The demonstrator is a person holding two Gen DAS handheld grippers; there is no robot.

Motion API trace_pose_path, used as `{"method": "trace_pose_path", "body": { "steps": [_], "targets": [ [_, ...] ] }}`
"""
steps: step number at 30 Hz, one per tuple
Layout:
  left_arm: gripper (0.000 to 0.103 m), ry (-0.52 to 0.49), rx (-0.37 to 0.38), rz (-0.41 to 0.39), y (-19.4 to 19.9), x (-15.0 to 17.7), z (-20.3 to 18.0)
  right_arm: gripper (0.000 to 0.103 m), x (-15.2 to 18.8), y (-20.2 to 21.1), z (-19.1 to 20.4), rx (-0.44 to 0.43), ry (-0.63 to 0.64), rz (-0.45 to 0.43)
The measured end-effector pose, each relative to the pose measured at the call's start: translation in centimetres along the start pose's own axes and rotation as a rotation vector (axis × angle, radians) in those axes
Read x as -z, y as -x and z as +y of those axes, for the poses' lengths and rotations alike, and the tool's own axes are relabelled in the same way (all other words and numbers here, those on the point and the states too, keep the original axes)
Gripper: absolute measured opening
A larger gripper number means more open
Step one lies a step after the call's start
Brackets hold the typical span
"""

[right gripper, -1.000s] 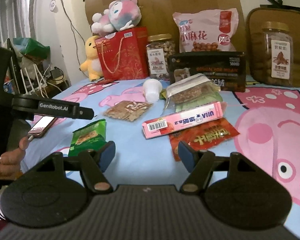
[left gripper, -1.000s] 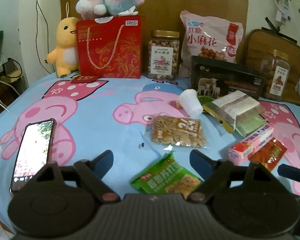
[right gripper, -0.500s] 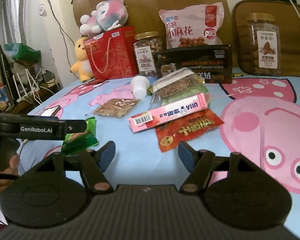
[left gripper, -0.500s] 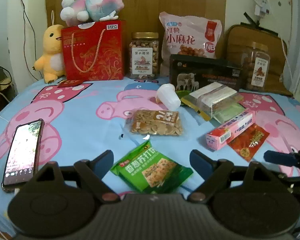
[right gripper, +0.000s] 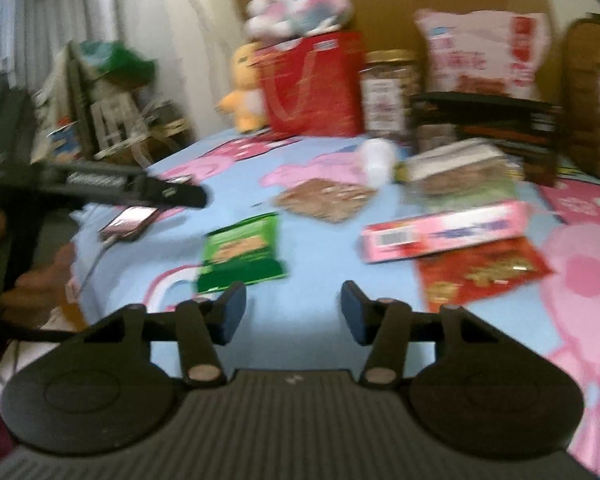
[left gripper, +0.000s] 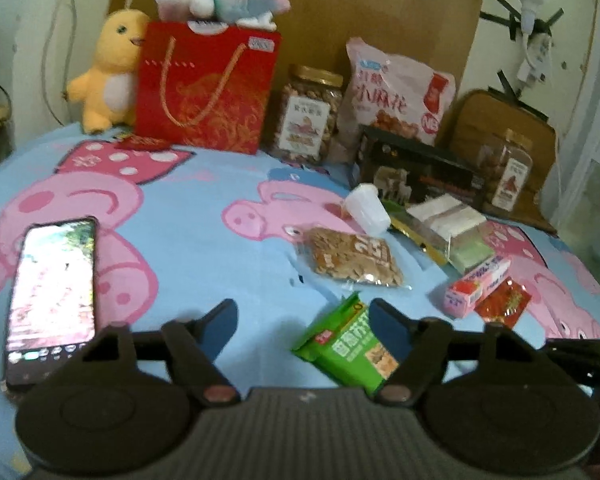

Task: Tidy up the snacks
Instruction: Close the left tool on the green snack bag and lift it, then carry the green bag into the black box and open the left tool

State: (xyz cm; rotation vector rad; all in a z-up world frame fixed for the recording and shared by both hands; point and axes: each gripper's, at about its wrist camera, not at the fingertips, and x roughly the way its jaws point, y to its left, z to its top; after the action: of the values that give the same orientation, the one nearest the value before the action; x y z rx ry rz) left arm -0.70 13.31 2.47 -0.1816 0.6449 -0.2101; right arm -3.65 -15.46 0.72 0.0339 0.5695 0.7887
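1. While both claws stand wide and hold nothing, the left gripper (left gripper: pixel 302 320) is nearest to the green pack (left gripper: pixel 350 344), which lies flat on the sheet (left gripper: pixel 220 248) beside its right finger.
2. I judge it should move right and centre the pack.
3. The right gripper (right gripper: pixel 294 312) hovers near the pink box (right gripper: pixel 444 230).

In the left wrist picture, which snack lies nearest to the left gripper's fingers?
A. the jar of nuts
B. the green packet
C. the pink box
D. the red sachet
B: the green packet lies just ahead of the open left gripper, partly behind its right finger; the pink box, red sachet and jar of nuts lie farther off.
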Motion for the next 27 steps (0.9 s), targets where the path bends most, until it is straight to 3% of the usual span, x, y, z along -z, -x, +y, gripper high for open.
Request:
{"method": "trace_pose_path", "body": {
  "steps": [5, 14, 16, 20, 22, 24, 27],
  "targets": [
    [0.062, -0.021, 0.089, 0.079, -2.6, 0.5, -0.5, 0.036, -0.5, -1.9, 1.0, -0.064, 0.058, 0.074],
    [0.066, 0.030, 0.248, 0.103, -2.3, 1.6, -2.3, 0.036, -1.1, -2.2, 0.7, -0.005, 0.081, 0.057],
    [0.072, 0.052, 0.252, 0.094, -2.0, 1.4, -1.9, 0.036, -1.2, -1.7, 0.3, 0.025, 0.086, 0.033],
    [0.073, 0.115, 0.221, 0.079, -1.9, 0.8, -0.4, 0.037, -1.2, -1.0, -0.5, 0.019, 0.062, 0.019],
    [0.073, 0.136, 0.230, 0.088, -2.3, 0.5, -0.2, 0.043, -1.0, -1.0, -0.4, 0.007, 0.068, 0.029],
    [0.070, 0.129, 0.234, 0.101, -2.7, 0.4, -0.6, 0.051, -0.9, -1.3, -0.1, -0.001, 0.076, 0.036],
    [0.062, 0.092, 0.220, 0.118, -3.4, 0.7, -1.8, 0.051, -1.0, -2.2, 0.1, 0.004, 0.093, 0.054]
  ]
}}
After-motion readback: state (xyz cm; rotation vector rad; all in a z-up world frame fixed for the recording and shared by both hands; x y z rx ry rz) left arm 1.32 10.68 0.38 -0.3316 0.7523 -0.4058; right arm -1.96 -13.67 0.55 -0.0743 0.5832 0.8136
